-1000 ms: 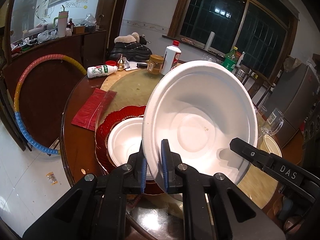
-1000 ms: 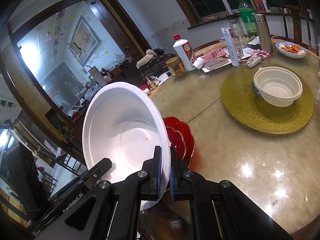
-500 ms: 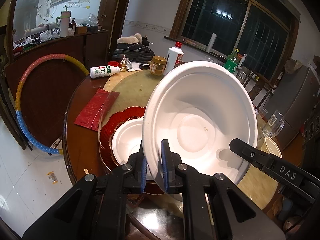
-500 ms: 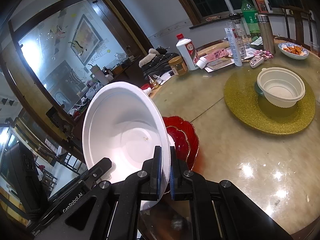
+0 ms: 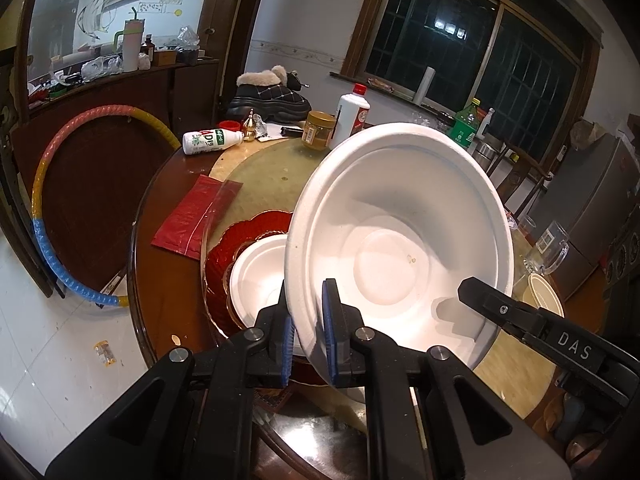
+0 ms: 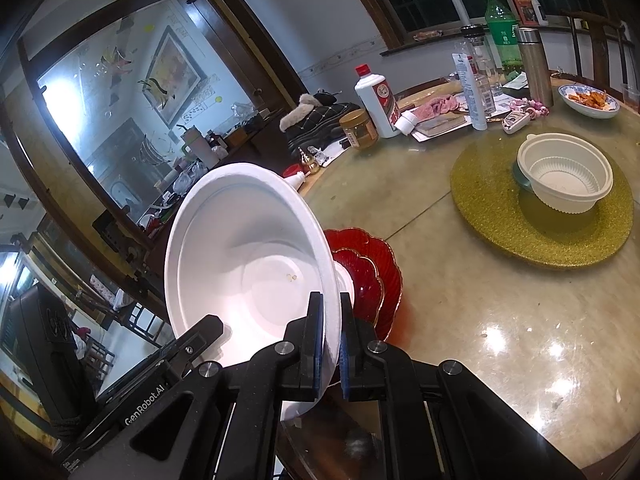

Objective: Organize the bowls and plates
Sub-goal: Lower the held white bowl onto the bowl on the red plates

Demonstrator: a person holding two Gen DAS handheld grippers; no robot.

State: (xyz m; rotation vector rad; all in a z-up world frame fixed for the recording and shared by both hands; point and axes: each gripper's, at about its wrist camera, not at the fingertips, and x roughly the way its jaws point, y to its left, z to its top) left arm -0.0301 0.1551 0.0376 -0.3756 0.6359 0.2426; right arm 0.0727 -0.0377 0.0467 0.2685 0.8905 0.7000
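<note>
Gleaming round table [image 6: 500,320], dark window [image 5: 472,44]

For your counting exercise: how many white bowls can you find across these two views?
3. A large bowl is held tilted by both claws; a smaller bowl sits on the red plate; a ribbed bowl sits on the gold mat. Others may be hidden.

The left gripper [image 5: 308,332] is matte black plastic, with two angular arms ending in blue ribbed pads [image 5: 329,332] and round silver screws [image 5: 254,334] at the pivots. The right gripper [image 6: 331,344] has the same build: black arms, blue pads, silver screws. White lettering marks the side arms: "DAS" and "GenRobot.AI".
</note>
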